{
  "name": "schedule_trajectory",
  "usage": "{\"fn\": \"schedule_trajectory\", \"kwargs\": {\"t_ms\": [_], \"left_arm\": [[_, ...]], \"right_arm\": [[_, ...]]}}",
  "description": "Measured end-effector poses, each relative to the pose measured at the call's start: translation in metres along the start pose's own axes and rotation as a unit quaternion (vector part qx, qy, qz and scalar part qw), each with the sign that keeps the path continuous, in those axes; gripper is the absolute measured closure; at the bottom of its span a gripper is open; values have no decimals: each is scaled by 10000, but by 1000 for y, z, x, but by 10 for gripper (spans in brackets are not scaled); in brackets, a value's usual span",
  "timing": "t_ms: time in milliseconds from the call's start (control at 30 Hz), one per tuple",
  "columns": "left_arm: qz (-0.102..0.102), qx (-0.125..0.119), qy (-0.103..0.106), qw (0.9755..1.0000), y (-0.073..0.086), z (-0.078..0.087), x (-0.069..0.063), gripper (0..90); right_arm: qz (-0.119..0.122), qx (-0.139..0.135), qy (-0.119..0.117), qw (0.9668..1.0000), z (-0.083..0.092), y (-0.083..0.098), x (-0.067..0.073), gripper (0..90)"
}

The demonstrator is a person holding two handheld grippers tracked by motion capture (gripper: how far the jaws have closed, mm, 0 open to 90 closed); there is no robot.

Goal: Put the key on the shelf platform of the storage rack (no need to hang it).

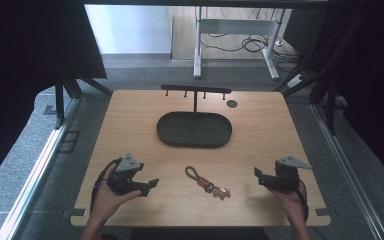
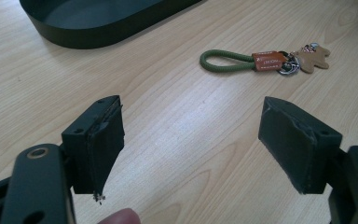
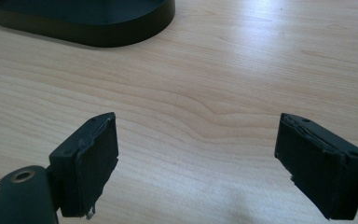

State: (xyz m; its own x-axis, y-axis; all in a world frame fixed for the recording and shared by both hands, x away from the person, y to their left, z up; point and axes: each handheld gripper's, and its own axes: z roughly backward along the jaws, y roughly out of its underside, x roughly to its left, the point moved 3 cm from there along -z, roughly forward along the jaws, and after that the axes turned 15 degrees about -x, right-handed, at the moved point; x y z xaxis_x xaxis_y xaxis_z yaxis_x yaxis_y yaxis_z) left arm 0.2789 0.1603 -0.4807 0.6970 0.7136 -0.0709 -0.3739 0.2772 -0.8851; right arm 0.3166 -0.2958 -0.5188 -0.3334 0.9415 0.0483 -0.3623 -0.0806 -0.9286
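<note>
1. The keyring (image 1: 207,181) is seen lying flat on the table (image 1: 130,125) near the front edge, between the two grippers and touched by neither; it is made up of a green cord loop (image 2: 226,61), an orange tag (image 2: 268,60), metal rings and what seems to be a small bear-shaped charm (image 2: 313,57), though this is too small to be sure.
2. The left gripper (image 1: 151,184) is held just left of the keyring, jaws spread wide with nothing between them and pointed toward it.
3. The right gripper (image 1: 256,174) is held to the right, well apart from the keyring, jaws likewise spread and empty.
4. A dark oval tray (image 1: 166,131) is set beyond the keyring, with a hook rack (image 1: 196,90) behind it.
5. Risks are judged as follows: the flat cord could be pushed along the smooth wood instead of being pinched; a grip on the charm alone could let the loop swing and miss a hook.
</note>
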Motion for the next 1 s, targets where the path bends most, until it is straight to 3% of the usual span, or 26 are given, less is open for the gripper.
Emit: {"fn": "schedule_trajectory", "kwargs": {"t_ms": [233,467,667,733,767,833,1000], "left_arm": [[-18,-19,24,10000,-1,2,-3,226],[19,-72,0,10000,-2,5,-1,226],[25,-20,15,10000,0,2,-1,225],[18,-32,23,10000,-1,2,-1,226],[29,-39,19,10000,-1,3,-1,226],[39,-54,-14,10000,-2,4,-1,226],[33,-46,4,10000,-2,4,-1,226]], "right_arm": [[-108,159,-45,9998,6,1,-6,171],[-119,128,-203,9996,8,-3,-4,203],[93,81,-365,9993,9,-9,2,218],[178,107,-579,9981,8,-11,6,230],[178,107,-579,9981,8,-11,6,230],[259,251,-819,9960,6,-13,7,234],[404,463,-932,9938,4,-23,9,248]]}}
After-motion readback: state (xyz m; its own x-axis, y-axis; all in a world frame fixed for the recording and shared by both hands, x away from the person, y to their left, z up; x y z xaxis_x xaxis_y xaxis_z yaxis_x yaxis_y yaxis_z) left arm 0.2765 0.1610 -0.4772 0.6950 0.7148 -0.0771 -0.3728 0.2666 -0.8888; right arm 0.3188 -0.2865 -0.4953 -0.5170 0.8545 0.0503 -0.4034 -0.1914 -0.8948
